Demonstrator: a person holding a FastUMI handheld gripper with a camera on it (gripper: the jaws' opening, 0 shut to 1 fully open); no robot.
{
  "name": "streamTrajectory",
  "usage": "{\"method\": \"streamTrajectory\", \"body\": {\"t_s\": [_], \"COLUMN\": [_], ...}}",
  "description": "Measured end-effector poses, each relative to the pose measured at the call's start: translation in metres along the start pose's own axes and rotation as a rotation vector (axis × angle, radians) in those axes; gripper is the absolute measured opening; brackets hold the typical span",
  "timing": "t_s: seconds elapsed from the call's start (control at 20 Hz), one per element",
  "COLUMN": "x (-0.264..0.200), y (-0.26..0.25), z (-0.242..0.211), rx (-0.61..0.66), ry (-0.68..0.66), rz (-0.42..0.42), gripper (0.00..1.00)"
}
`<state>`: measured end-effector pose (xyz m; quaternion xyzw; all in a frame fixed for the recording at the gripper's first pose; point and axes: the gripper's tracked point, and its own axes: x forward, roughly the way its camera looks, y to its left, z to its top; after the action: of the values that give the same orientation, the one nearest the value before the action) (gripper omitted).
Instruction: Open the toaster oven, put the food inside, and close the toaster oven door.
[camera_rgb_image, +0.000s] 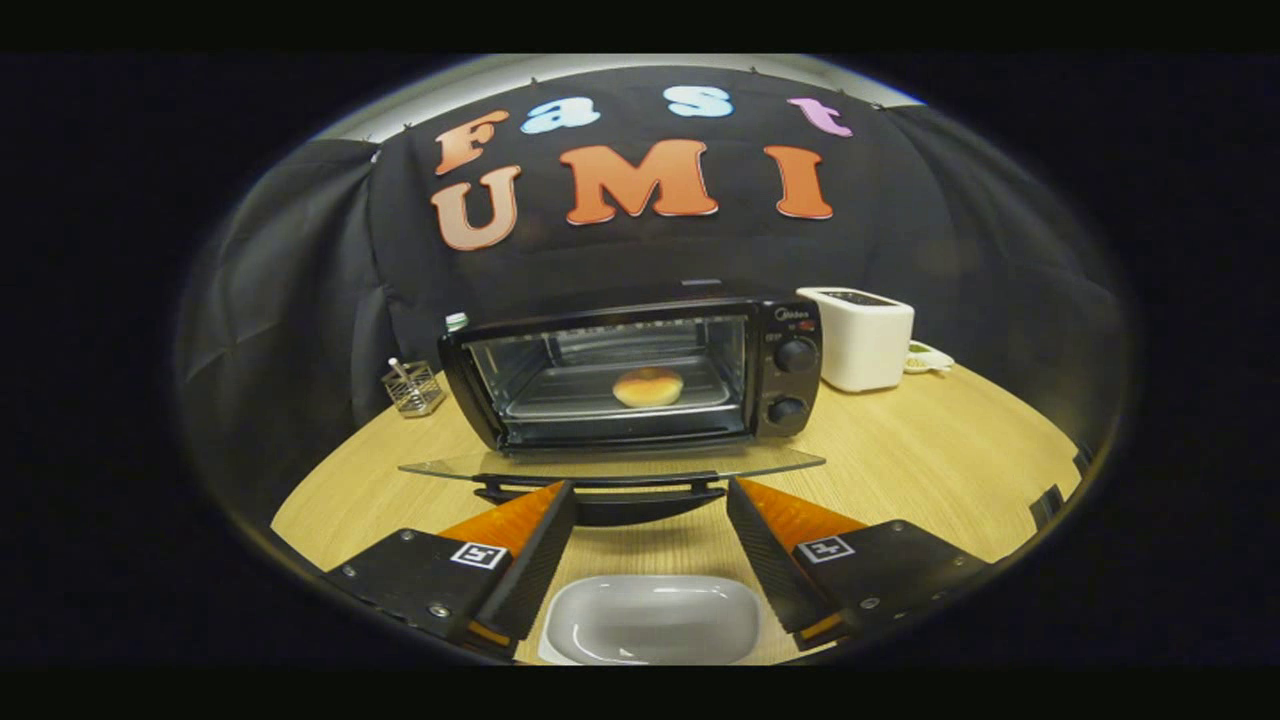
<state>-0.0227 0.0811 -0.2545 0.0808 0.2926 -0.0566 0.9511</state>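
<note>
Worktop (930, 440) carrying everything. Oven (640, 375) sitting mid-worktop, door (610, 463) lying open and flat, handle (600, 492) just ahead of fingertips. White toaster (860, 338) standing right of oven. Claw (650, 495) hovering wide, gripping nothing. White dish (650, 620) lying empty between fingers. Wire holder (413, 388) standing left of oven. Bun (648, 386) resting inside oven on tray.

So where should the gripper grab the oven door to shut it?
Probably by the dark handle bar along the front edge of the open glass door. The door lies flat and the bar sticks out toward the open gripper, just ahead of its fingers. Coming in low from the front and lifting up should swing it closed over the bun inside the toaster oven.
</note>
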Motion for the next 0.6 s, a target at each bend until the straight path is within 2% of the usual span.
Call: {"method": "streamTrajectory", "body": {"t_s": [0.35, 0.6], "x": [0.012, 0.027], "y": [0.004, 0.006], "z": [0.046, 0.067], "rx": [-0.048, -0.084], "ry": [-0.156, -0.212], "rz": [0.002, 0.006], "gripper": [0.90, 0.88]}}
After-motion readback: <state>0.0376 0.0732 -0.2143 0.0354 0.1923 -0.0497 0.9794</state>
